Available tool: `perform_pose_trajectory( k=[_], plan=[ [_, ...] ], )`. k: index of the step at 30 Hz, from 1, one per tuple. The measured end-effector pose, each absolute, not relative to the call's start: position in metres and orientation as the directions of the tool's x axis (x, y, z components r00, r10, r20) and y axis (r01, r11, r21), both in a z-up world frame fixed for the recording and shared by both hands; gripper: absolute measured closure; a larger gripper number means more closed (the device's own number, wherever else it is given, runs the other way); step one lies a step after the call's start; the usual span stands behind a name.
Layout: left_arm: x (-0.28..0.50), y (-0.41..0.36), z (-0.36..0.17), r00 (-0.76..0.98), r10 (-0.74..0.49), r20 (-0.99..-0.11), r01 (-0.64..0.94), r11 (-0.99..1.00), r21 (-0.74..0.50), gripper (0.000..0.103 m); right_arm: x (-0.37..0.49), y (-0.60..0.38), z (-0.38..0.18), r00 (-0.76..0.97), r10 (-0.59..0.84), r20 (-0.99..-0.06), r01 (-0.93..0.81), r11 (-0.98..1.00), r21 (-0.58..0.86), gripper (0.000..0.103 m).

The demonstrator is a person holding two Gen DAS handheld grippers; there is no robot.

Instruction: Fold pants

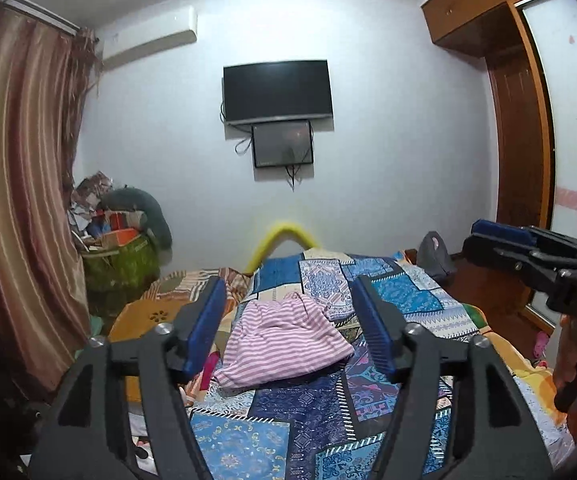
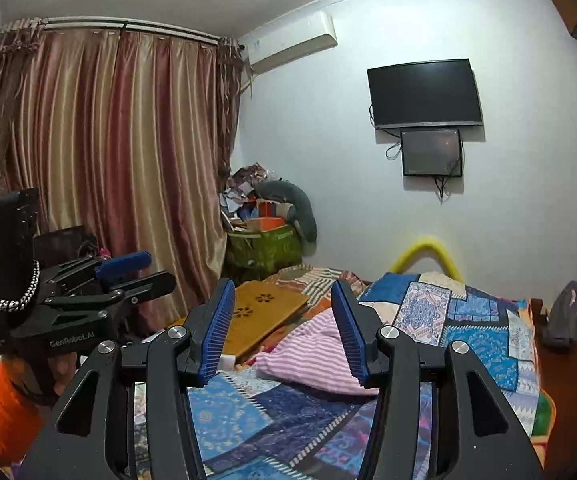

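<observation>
The pink-and-white striped pants (image 1: 284,344) lie in a folded bundle on the patchwork bed cover (image 1: 312,412), well ahead of both grippers. My left gripper (image 1: 290,320) is held up in the air above the bed, open, with nothing between its blue pads (image 1: 204,324). My right gripper (image 2: 282,332) is also raised and open, its pads (image 2: 348,332) empty. The pants (image 2: 312,356) show past them in the right wrist view. Each view catches the other tool from the side: the right gripper (image 1: 478,238) at the right edge, the left gripper (image 2: 150,270) at the left.
An orange lap tray (image 2: 264,312) with flower cutouts lies on the bed left of the pants. A green bag (image 2: 264,248) piled with clutter stands by the curtain (image 2: 108,160). A grey bag (image 2: 564,316) sits at the bed's right side, a wardrobe (image 1: 520,140) beyond. An orange sleeve (image 2: 4,408) holds the left tool.
</observation>
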State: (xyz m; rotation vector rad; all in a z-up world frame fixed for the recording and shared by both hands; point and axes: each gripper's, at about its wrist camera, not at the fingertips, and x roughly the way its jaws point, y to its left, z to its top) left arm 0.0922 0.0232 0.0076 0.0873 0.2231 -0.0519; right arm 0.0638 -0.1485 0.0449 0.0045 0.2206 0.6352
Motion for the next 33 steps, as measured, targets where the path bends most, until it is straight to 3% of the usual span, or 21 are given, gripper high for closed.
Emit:
perform_pose_trajectory(
  k=[5,13,33],
  plan=[
    [0.074,0.020,0.005,0.977,-0.053,-0.207,0.064,0.997,0.046,0.021,0.048,-0.152,0.039,0.810,0.561,-0.172,-0.560,0.826,0.059,0.037],
    [0.060,0.019,-0.001,0.985,-0.044,-0.167,0.049,0.999,0.021,0.002,0.035,-0.153,0.041,0.844,0.521,-0.125,-0.517,0.853,0.064,0.000],
    [0.067,0.027,-0.014,0.983,-0.048,-0.179,0.046,0.999,-0.017,0.001,0.031,-0.156,0.028,0.854,0.499,-0.149,-0.490,0.867,0.092,0.000]
  ],
)
